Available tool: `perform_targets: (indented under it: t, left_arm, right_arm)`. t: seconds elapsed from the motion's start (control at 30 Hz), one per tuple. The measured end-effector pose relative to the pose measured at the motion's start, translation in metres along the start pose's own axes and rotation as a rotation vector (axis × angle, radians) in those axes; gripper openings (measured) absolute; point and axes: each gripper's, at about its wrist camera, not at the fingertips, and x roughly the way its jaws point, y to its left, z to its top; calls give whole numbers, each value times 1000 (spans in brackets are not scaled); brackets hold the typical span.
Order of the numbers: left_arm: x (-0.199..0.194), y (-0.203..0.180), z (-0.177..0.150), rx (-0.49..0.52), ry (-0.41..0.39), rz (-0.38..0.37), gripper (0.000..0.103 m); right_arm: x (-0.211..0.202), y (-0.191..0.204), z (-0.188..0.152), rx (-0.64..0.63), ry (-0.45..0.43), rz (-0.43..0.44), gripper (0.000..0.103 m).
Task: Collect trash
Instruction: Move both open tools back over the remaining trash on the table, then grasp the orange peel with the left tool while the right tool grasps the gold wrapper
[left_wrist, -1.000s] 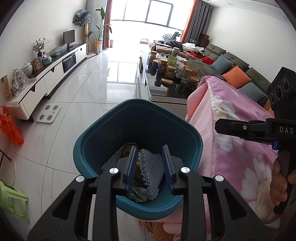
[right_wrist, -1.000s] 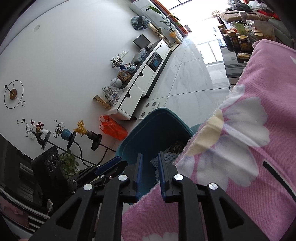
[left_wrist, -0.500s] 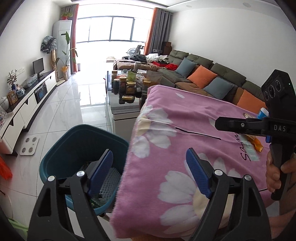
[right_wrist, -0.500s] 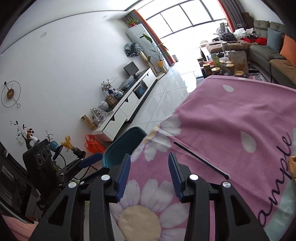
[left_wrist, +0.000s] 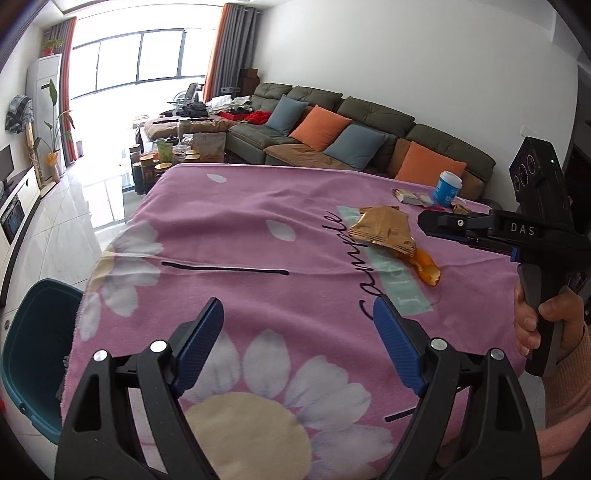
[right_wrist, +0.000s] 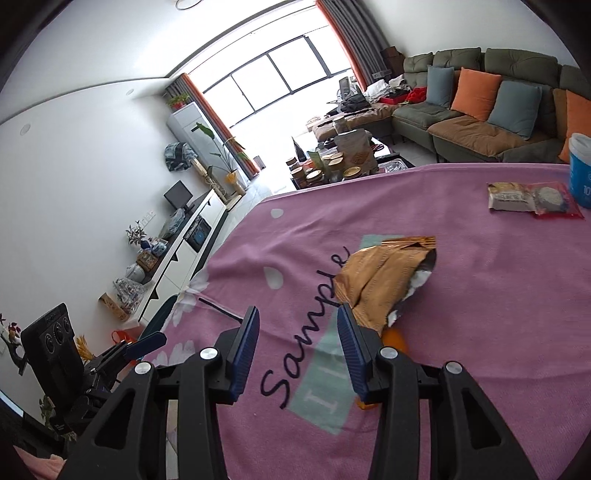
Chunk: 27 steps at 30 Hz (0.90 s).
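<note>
A crumpled gold foil bag (left_wrist: 382, 229) (right_wrist: 384, 280) lies on the pink flowered blanket (left_wrist: 258, 221) (right_wrist: 480, 295), with an orange wrapper (left_wrist: 426, 267) (right_wrist: 393, 338) beside it. Farther back lie a snack packet (right_wrist: 532, 197) (left_wrist: 412, 197) and a blue cup (left_wrist: 447, 187) (right_wrist: 580, 170). A teal bin (left_wrist: 29, 354) (right_wrist: 162, 317) stands at the blanket's left edge. My left gripper (left_wrist: 297, 339) is open and empty above the blanket. My right gripper (right_wrist: 297, 345) is open and empty, just left of the gold bag; it also shows in the left wrist view (left_wrist: 461, 229).
A coffee table with jars (left_wrist: 166, 162) (right_wrist: 332, 166) stands beyond the blanket. A green sofa with orange and blue cushions (left_wrist: 351, 133) (right_wrist: 480, 99) runs along the right wall. A white TV cabinet (right_wrist: 184, 243) lines the left wall.
Both grippers have swung away from the teal bin and out over the blanket, toward the gold bag. Both have opened wider; the left let go of the foam net in the bin.
</note>
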Motion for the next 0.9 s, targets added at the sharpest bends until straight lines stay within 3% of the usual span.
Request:
perform_targets:
  t: [0.27, 0.43, 0.6, 0.8, 0.9]
  left_arm:
    - [49, -63, 15, 77, 68, -108, 81]
    - [80, -97, 25, 99, 115, -179, 75]
    - [114, -123, 33, 107, 176, -199, 67]
    - [145, -135, 37, 90, 250, -211, 46]
    - [157, -133, 39, 66, 279, -216, 30]
  right_arm:
    - [-11, -37, -4, 67, -30, -35, 42]
    - [-16, -54, -5, 86, -37, -34, 42]
    - [-19, -65, -7, 102, -41, -31, 42]
    - [-17, -75, -7, 120, -41, -20, 42]
    - [-16, -76, -7, 120, -34, -14, 42]
